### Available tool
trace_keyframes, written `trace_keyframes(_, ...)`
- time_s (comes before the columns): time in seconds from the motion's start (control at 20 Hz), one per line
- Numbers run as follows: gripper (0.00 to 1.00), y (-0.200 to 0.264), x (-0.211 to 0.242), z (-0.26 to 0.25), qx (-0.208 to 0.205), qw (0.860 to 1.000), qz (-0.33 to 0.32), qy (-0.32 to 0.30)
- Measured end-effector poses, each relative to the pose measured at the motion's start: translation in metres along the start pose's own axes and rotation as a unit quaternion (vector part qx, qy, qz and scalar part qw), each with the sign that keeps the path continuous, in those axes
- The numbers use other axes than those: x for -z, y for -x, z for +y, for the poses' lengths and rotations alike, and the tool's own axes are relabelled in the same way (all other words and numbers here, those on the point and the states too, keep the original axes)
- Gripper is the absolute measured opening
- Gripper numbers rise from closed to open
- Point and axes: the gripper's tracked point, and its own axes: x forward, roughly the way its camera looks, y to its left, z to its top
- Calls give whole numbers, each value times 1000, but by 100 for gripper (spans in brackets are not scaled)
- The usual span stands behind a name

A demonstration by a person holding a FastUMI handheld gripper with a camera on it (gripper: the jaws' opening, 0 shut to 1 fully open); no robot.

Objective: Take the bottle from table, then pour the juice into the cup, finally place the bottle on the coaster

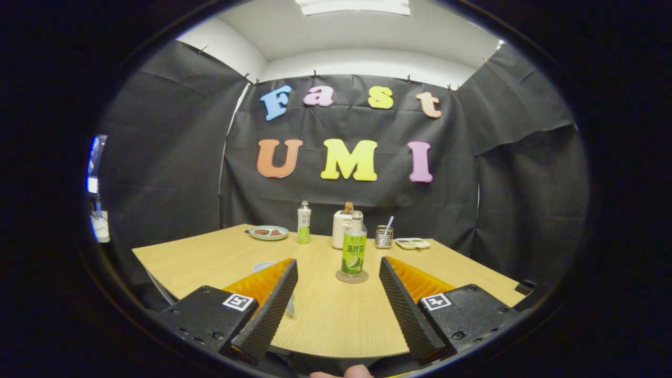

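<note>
Gripper (338, 291) view, forward across table (210, 257)

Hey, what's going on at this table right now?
A person is holding the tongs open over a wooden table, gripping nothing. The green-labelled bottle stands upright on its coaster just ahead of the fingers. A cup sits partly hidden behind one finger. A second bottle, toaster and plate sit beyond.

**Booth with draped walls and a wooden table**

The space is enclosed by black cloth walls (173, 157), creased and pinned along the top edge. Above the cloth, a white plastered wall (367, 63) and white ceiling are seen, with a bright rectangular ceiling light panel (352, 6) overhead. A light wooden table with a pale grain (210, 257) is set in the middle of the booth.
</note>
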Motion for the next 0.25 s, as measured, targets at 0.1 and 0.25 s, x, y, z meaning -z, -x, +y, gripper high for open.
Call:
trace_keyframes(0.1,100,0,-2,1,-2,1000,-1,2)
trace_keyframes(0.25,100,-1,-3,3,-5,1000,-5,1)
